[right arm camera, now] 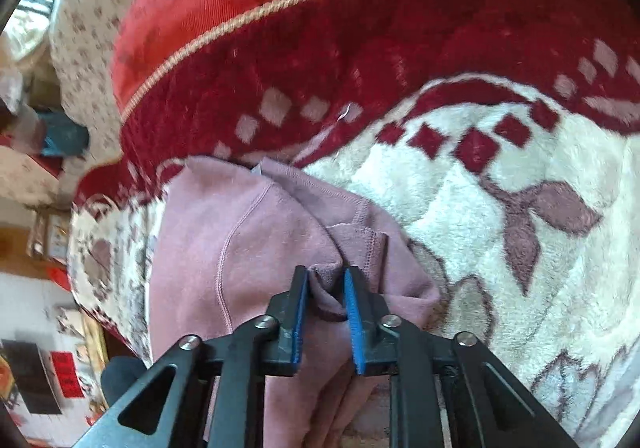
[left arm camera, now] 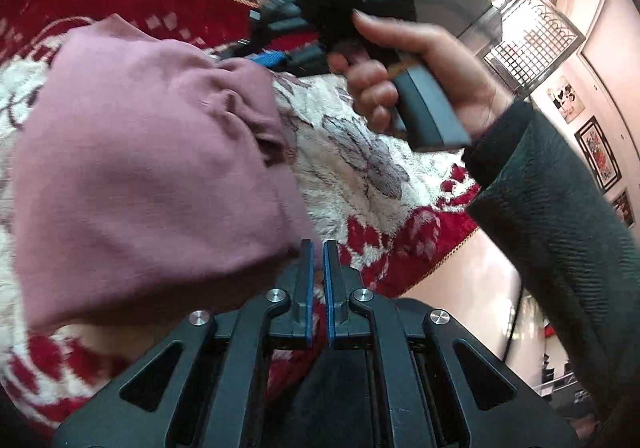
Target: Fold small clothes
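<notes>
right wrist view shows the pink garment (right arm camera: 248,248) bunched on the red and cream blanket (right arm camera: 500,176), partly doubled over but rumpled, so the fold looks begun, not finished. the right claw (right arm camera: 326,280) stands slightly apart with a pinch of fabric between its pads. the left claw (left arm camera: 317,252) is together, empty, beside the garment's edge.

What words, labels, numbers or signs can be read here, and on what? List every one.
None can be read.
Tag at the neck of the pink garment: a small white tag, too small and blurred to show any print.
Red paper on the wall at lower left: dark marks, too blurred to read.
Framed pictures on the wall: images only, no letters that can be made out.
</notes>
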Tool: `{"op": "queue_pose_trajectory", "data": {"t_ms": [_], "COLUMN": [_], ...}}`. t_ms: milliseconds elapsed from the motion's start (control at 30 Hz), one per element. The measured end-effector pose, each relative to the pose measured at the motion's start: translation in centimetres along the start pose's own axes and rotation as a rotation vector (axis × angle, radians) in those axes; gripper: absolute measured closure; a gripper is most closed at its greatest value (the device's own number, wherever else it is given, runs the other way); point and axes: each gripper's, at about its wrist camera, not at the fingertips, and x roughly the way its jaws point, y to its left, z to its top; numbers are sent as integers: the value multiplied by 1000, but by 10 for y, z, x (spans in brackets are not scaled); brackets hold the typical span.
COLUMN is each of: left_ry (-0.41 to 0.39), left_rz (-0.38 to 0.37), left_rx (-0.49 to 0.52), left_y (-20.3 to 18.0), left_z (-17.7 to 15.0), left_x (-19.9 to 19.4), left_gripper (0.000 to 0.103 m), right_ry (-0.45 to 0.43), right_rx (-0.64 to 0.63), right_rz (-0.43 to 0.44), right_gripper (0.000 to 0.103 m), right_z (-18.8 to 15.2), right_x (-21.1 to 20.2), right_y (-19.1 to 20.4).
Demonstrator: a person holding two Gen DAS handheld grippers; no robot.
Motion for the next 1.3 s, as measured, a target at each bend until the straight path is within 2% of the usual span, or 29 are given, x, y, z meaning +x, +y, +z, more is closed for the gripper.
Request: {"op": "queue_pose_trajectory", "data": {"t_ms": [133, 200, 267, 300, 333, 400, 467, 533, 567, 600, 667, 767, 867, 900, 967, 1033, 1067, 1133, 1167, 1200, 1300], "left_ry": [-86, -132, -153, -152, -139, -95, -43, 16, 30, 20, 17, 17, 15, 16, 20, 24, 25, 27, 28, 24, 28], "left_rz": [56, 112, 186, 206, 213, 200, 173, 135, 107, 99, 93, 78, 61, 54, 31, 23, 23, 29, 36, 47, 63], "left_rx": [5, -16, -41, -50, -64, -105, -124, -170, -195, -202, -195, -209, -229, -239, -273, -287, -286, -276, -269, -258, -227], "left_y": [18, 36, 57, 63, 71, 83, 86, 91, 93, 93, 92, 94, 97, 100, 106, 109, 110, 109, 106, 103, 95], "left_z": [7, 13, 15, 15, 13, 6, -2, -9, -13, -15, -15, -16, -17, -16, -15, -15, -16, -16, -14, -14, -9], "left_x": [-43, -62, -73, -71, -69, -55, -39, -23, -19, -19, -20, -23, -23, -25, -25, -27, -29, -31, -29, -30, -35], "left_gripper": [100, 100, 100, 100, 100, 100, 100, 100, 100, 100, 100, 100, 100, 100, 100, 100, 100, 100, 100, 100, 99], "right_ry": [-125, -219, -264, -277, -280, -265, -195, -122, -145, -195, -204, -192, -168, -187, -220, -170, -91, 52, 66, -12, -19], "right_rx": [13, -106, -257, -352, -397, -507, -588, -595, -609, -579, -522, -560, -546, -560, -620, -694, -735, -730, -708, -659, -559], "right_rz": [-31, -64, -17, 14, 22, -6, -135, -277, -275, -230, -223, -295, -350, -355, -308, -282, -328, -425, -410, -342, -299], "right_gripper": [84, 84, 84, 84, 84, 84, 84, 84, 84, 83, 83, 83, 83, 83, 82, 82, 82, 82, 79, 77, 75], "right_z": [-14, -31, -54, -72, -81, -102, -116, -121, -126, -130, -131, -134, -134, -138, -157, -175, -184, -193, -195, -196, -193], "right_x": [-35, -60, -74, -77, -76, -62, -29, -4, -1, -8, -11, -11, -22, -32, -48, -44, -28, 4, 9, 1, -5], "right_y": [-5, 18, 49, 70, 81, 103, 104, 86, 76, 67, 63, 76, 92, 102, 115, 128, 127, 104, 94, 85, 74]}}
